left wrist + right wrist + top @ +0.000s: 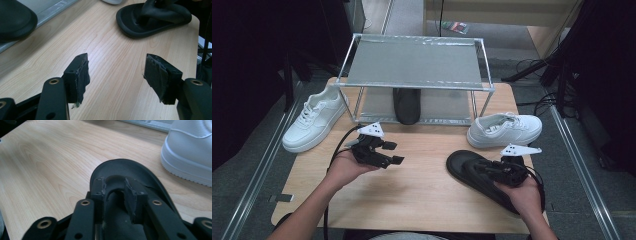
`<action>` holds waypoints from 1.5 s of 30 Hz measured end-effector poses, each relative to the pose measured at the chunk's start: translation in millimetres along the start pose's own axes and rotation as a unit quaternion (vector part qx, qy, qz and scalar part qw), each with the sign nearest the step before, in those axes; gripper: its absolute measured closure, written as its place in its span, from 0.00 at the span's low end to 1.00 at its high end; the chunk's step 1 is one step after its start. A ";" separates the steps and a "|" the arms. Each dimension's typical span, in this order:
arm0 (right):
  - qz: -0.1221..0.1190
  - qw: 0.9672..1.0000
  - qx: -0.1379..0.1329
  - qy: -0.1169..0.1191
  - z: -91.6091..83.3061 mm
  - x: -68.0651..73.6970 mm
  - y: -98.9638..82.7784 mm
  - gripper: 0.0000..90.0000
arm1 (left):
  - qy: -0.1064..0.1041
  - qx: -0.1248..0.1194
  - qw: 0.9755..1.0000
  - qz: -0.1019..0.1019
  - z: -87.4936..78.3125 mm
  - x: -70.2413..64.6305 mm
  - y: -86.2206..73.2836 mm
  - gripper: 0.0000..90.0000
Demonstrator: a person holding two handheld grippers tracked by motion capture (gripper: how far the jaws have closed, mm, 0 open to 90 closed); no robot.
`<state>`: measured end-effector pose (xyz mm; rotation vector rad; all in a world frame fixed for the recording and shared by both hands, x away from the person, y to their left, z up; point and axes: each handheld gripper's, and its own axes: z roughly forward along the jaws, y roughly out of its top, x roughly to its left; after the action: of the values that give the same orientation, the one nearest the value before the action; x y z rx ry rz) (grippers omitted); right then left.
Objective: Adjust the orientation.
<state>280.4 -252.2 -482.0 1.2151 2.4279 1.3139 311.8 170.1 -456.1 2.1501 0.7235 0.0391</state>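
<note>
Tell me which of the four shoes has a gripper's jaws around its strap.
The black sandal at the table's front right: the right gripper straddles its strap. The other black sandal sits under the rack; both white sneakers lie untouched.

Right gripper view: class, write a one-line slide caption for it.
Right gripper jaws straddle the strap of a black sandal on a wooden table, beside a white sneaker.

Rack [414, 65] hides most of the second black slipper [406, 106].

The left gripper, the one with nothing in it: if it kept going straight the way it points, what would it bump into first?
Probably the black sandal. The left gripper has open jaws aimed over bare tabletop toward it, though depth is hard to judge.
</note>
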 end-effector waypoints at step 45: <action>0.029 0.998 0.049 0.028 18.4 30.5 16.1 0.90 | -0.007 -0.011 1.000 0.010 7.6 1.4 12.4 0.42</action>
<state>277.8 -214.1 -473.7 1.2986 2.5414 1.2753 321.1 159.4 -452.1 2.1346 0.6907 0.0421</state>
